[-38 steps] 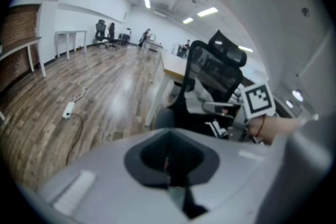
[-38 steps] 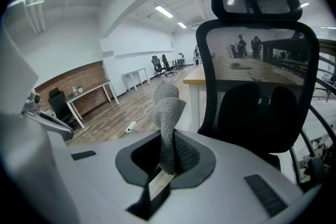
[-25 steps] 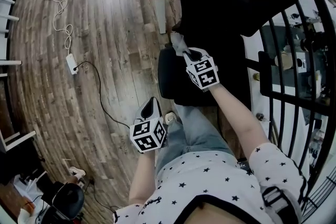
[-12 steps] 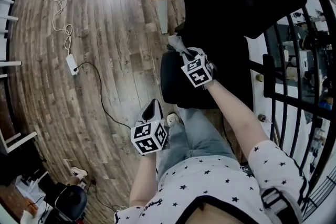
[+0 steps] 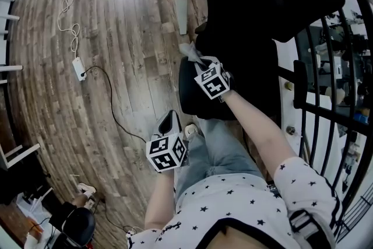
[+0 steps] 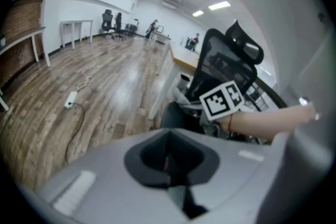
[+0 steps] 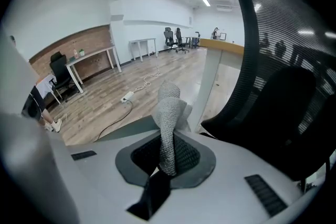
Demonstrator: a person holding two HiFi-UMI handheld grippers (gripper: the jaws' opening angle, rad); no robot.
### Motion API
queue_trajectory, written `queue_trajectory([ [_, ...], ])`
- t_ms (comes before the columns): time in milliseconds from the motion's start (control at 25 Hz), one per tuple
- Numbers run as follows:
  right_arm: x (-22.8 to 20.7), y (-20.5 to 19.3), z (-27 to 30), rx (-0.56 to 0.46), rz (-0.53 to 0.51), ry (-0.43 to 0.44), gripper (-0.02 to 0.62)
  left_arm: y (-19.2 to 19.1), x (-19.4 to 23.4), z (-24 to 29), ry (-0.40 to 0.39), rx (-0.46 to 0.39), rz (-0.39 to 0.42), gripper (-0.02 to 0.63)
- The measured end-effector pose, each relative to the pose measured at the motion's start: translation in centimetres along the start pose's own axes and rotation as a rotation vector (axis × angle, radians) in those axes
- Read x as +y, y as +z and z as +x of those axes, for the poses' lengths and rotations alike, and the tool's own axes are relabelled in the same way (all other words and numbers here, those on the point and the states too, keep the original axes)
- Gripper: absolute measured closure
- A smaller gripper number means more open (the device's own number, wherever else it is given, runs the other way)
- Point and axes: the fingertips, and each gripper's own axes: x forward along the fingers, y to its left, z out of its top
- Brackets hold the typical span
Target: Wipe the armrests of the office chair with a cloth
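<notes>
Cloth [image 5: 189, 51] pinched in right gripper [image 5: 200, 60], moved farther left than before; left gripper [image 5: 168, 121] pressed together

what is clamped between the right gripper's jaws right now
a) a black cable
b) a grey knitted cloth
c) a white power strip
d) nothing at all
b: the right gripper view shows the grey knitted cloth standing up out of the right gripper, whose jaws are shut on its lower end.
</notes>
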Motion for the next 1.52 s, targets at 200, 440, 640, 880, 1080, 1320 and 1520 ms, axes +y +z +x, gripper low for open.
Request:
queue_trajectory([
  [200, 0.8, -0.5, 0.8, 0.025, 0.01, 0.013, 0.558, -0.4, 0.2, 0.0, 0.006, 0.003, -0.006, 0.604],
  [440, 1.2, -0.4, 1.0, 0.05, 0.008, 0.021, 0.558, -0.6, 0.1, -0.4, 0.002, 0.0, -0.01, 0.604],
  [640, 2.2, -0.9, 0.6, 0.065, -0.018, 0.047, 0.558, -1.1, 0.0, -1.0, -0.001, 0.002, -0.004, 0.604],
  [880, 3.8, -1.7, -0.1, 0.075, -0.035, 0.059, 0.558, -1.7, 0.4, -2.1, 0.008, -0.001, -0.003, 0.604],
  [1080, 4.9, -2.3, -0.4, 0.086, -0.035, 0.065, 0.558, -2.1, 0.6, -3.0, 0.007, -0.008, -0.003, 0.604],
  [1320, 6.0, -2.9, -0.9, 0.092, -0.039, 0.072, 0.558, -2.9, 0.3, -4.0, 0.002, -0.007, 0.001, 0.604],
  [1520, 7.3, -3.8, -1.5, 0.097, -0.053, 0.079, 0.558, -3.6, 0.2, -4.8, -0.001, -0.011, 0.006, 0.604],
])
